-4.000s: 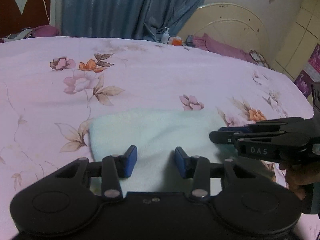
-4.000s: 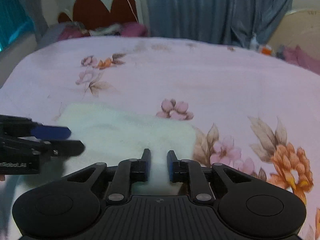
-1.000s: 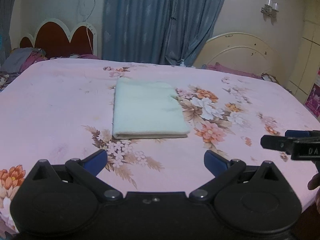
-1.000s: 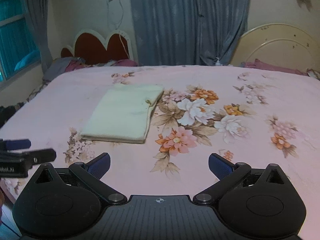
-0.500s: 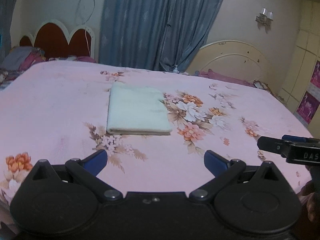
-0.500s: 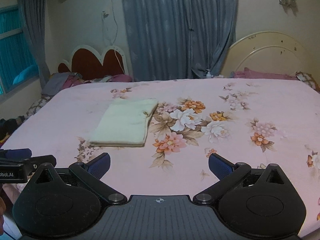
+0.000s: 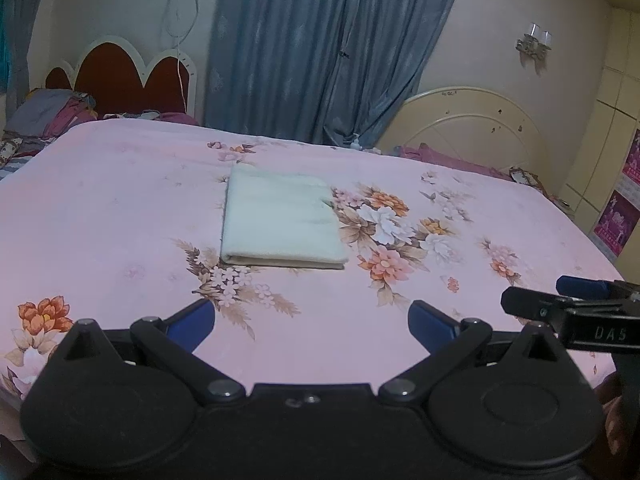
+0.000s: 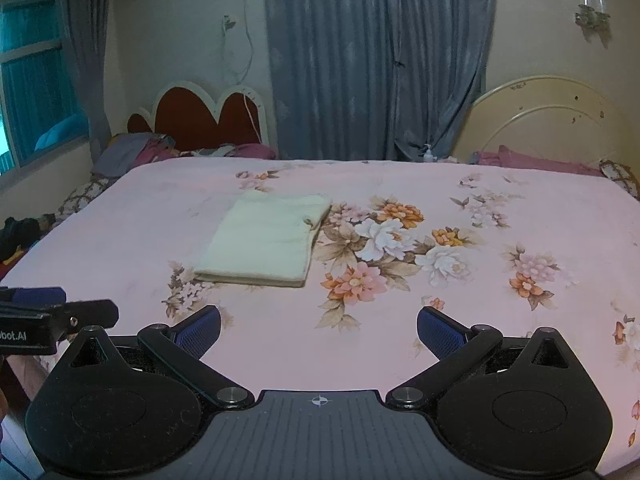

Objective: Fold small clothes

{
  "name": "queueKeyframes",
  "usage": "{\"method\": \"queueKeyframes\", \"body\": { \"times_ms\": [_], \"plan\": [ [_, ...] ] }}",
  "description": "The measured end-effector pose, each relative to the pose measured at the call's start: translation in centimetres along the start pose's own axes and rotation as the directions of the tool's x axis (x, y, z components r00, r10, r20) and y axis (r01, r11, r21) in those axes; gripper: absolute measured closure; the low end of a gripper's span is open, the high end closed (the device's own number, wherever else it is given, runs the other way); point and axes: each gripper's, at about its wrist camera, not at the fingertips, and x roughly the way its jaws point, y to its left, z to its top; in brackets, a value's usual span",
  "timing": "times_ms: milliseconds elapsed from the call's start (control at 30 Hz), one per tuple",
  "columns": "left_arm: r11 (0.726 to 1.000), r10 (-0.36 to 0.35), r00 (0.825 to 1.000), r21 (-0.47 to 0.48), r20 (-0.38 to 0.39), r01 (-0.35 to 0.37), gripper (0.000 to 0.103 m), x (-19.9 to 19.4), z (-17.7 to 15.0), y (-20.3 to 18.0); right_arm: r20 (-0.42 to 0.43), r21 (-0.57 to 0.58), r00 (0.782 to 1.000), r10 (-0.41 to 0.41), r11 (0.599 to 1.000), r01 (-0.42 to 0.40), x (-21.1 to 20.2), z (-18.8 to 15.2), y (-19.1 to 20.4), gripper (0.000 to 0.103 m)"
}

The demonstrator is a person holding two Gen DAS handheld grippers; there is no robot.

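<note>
The folded cloth (image 7: 280, 220) lies flat on the pink floral bedsheet (image 7: 120, 208), well beyond both grippers. The left gripper (image 7: 310, 324) and right gripper (image 8: 318, 330) are spread wide, holding nothing. I judge the fold finished; best is to keep both clear of the cloth. Nothing stands near it; the curtain (image 8: 360, 60) hangs far behind.

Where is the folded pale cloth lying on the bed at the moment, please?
In both wrist views the folded cloth lies flat on the pink floral bedsheet, left of the large flower cluster and ahead of both open grippers.
</note>
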Motion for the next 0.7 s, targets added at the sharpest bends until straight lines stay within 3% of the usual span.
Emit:
{"method": "queueKeyframes", "body": {
  "times_ms": [700],
  "plan": [
    [0.999,0.005,1.0,0.034,0.009,-0.005,0.001,0.09,0.75,-0.53,0.014,-0.007,1.0,0.001,1.0,-0.001,0.04,0.43,-0.62,0.0]
  ]
}}
